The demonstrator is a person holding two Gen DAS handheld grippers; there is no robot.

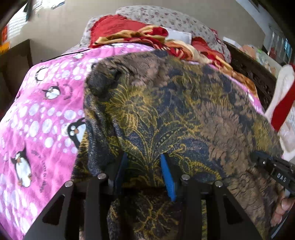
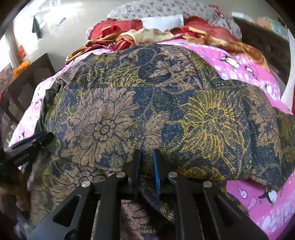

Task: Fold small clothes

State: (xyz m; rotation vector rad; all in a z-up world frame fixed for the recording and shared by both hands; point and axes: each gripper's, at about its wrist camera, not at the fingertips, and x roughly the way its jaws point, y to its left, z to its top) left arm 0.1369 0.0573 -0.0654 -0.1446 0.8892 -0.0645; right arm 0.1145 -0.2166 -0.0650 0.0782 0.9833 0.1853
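A dark blue, brown and yellow floral batik garment lies spread over a pink penguin bedspread. My left gripper is shut on the garment's near edge, with cloth bunched between its blue pads. My right gripper is shut on the near edge of the same garment, its blue pads close together with cloth pinched between them. Each gripper shows at the other view's edge: the right one in the left wrist view, the left one in the right wrist view.
A red and gold blanket and floral pillows lie heaped at the bed's far end. Dark wooden furniture stands to the left and to the right. The pink bedspread shows bare at the near right.
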